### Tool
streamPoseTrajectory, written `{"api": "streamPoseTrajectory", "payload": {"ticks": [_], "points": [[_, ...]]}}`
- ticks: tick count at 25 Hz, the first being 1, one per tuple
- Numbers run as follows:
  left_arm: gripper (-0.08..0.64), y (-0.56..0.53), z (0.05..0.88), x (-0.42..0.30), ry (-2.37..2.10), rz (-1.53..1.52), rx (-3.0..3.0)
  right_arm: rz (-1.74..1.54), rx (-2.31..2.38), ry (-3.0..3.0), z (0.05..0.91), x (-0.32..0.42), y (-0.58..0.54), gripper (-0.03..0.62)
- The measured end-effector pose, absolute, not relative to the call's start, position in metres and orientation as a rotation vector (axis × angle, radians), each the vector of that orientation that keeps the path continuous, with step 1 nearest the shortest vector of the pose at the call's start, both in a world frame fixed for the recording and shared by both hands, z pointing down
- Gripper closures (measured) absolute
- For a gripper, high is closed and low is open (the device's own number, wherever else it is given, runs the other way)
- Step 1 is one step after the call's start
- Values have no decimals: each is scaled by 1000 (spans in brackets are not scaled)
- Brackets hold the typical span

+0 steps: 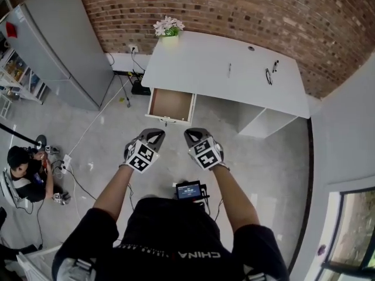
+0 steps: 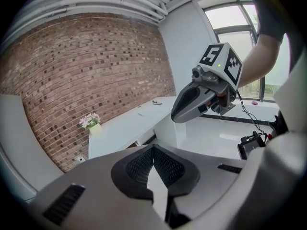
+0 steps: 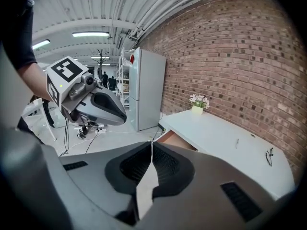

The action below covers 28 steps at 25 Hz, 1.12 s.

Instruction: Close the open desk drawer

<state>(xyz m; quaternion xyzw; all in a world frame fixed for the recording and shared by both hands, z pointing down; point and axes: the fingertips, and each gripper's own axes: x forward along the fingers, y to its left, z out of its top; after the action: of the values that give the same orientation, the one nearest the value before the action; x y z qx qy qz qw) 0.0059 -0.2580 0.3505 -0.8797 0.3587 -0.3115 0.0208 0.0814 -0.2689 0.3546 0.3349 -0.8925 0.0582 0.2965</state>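
Note:
The white desk [image 1: 234,69] stands against the brick wall. Its left drawer [image 1: 171,105] is pulled out and shows a bare brown inside. Both grippers hang in the air short of the drawer, touching nothing. My left gripper [image 1: 156,133] is just below the drawer front, jaws shut and empty [image 2: 153,147]. My right gripper [image 1: 193,134] floats beside it to the right, also shut with nothing held [image 3: 152,145]. The right gripper view shows the drawer's edge [image 3: 175,139] just past the jaw tips, and the left gripper [image 3: 96,107] off to the left.
A pot of flowers [image 1: 169,28] sits at the desk's back left corner; a pen [image 1: 229,69] and glasses [image 1: 268,75] lie on top. A grey fridge [image 1: 58,45] stands to the left. Cables [image 1: 88,133] cross the floor, and a person [image 1: 23,168] sits at far left.

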Motion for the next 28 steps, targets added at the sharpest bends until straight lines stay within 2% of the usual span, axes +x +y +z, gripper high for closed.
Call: {"api": "streamPoseTrajectory", "payload": {"ticks": [12,28], "points": [[548,-318,359,1,1092,-1008,-2728,152,840,-2364,369,70,-321,575],[548,-366,351,-45,991,-969,-2778,134,946,-2326,352,22,-364,575]]}}
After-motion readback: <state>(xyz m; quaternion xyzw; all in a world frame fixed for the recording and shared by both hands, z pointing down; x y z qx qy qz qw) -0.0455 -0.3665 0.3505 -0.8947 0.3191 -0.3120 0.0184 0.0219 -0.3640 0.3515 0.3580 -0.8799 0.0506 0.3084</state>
